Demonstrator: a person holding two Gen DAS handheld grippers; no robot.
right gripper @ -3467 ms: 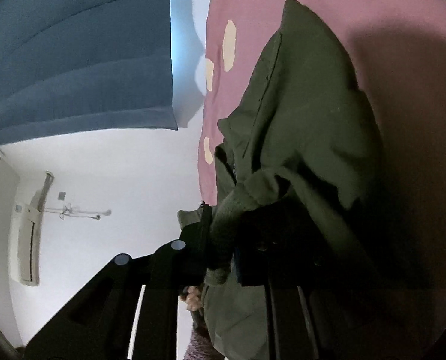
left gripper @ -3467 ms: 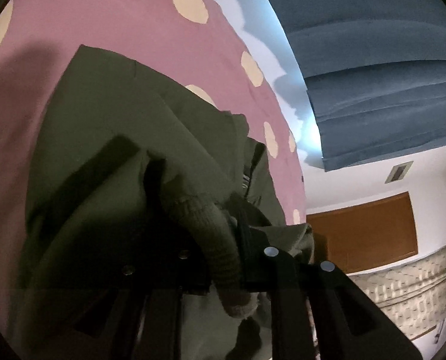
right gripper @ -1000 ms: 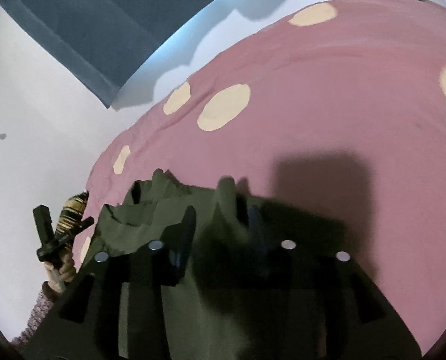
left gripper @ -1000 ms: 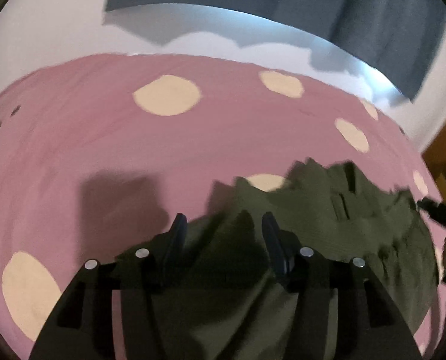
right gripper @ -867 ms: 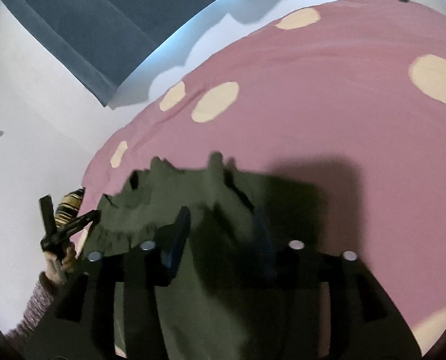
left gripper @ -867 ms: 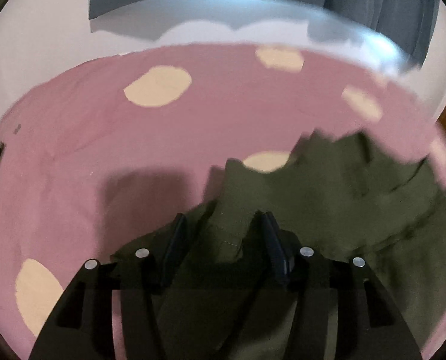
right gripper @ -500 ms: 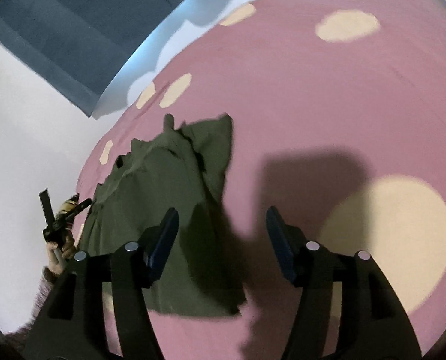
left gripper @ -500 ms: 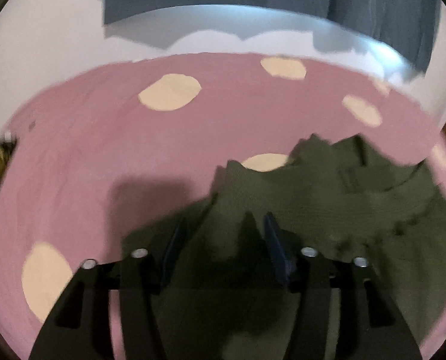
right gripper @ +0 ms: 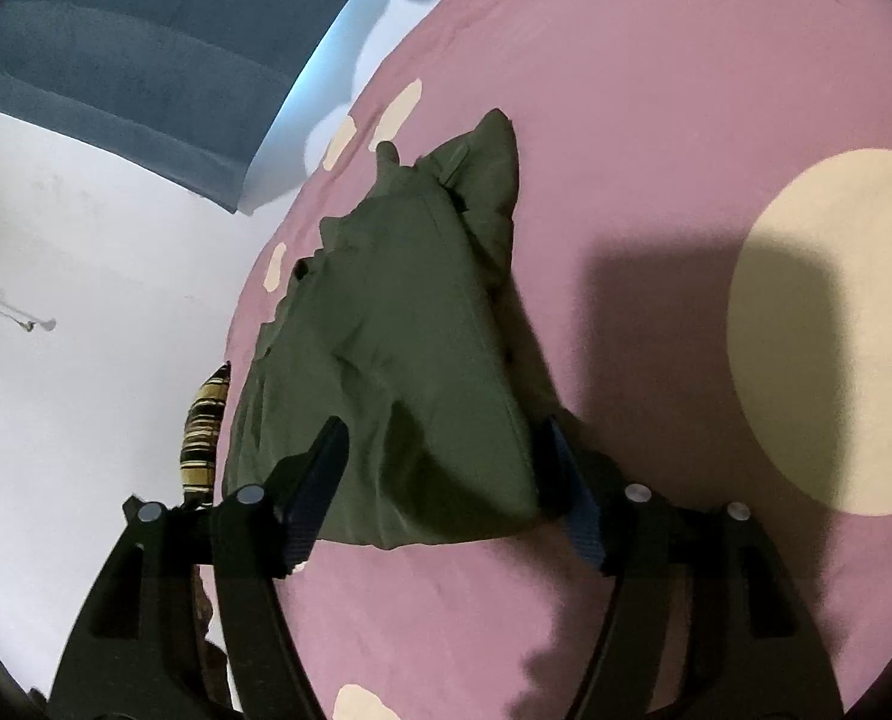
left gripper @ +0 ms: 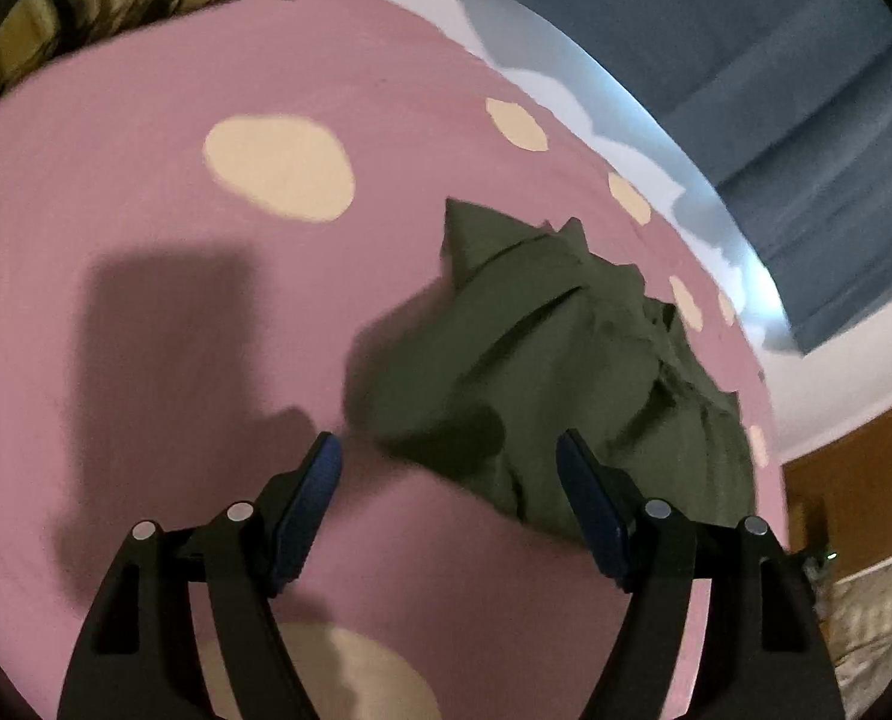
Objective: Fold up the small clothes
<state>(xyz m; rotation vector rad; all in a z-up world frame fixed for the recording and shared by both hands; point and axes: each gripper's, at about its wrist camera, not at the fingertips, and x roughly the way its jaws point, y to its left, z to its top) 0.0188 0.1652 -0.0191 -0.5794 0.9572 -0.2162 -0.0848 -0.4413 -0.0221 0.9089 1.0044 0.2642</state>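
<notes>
Right wrist view: the olive garment [right gripper: 398,348] lies bunched on the pink bed sheet [right gripper: 656,120], its near hem at six o'clock between the right gripper [right gripper: 440,468], whose jaws are opening, gripping nothing. The left gripper [left gripper: 449,474] is likewise opening, empty. Soft, light, limp cloth; pinch a hem corner.

One green garment [left gripper: 542,360] lay on one pink spotted sheet [left gripper: 146,192]. Two grippers showed, left [left gripper: 449,468] and right [right gripper: 440,450]. One blue curtain [left gripper: 776,90] hung behind.
</notes>
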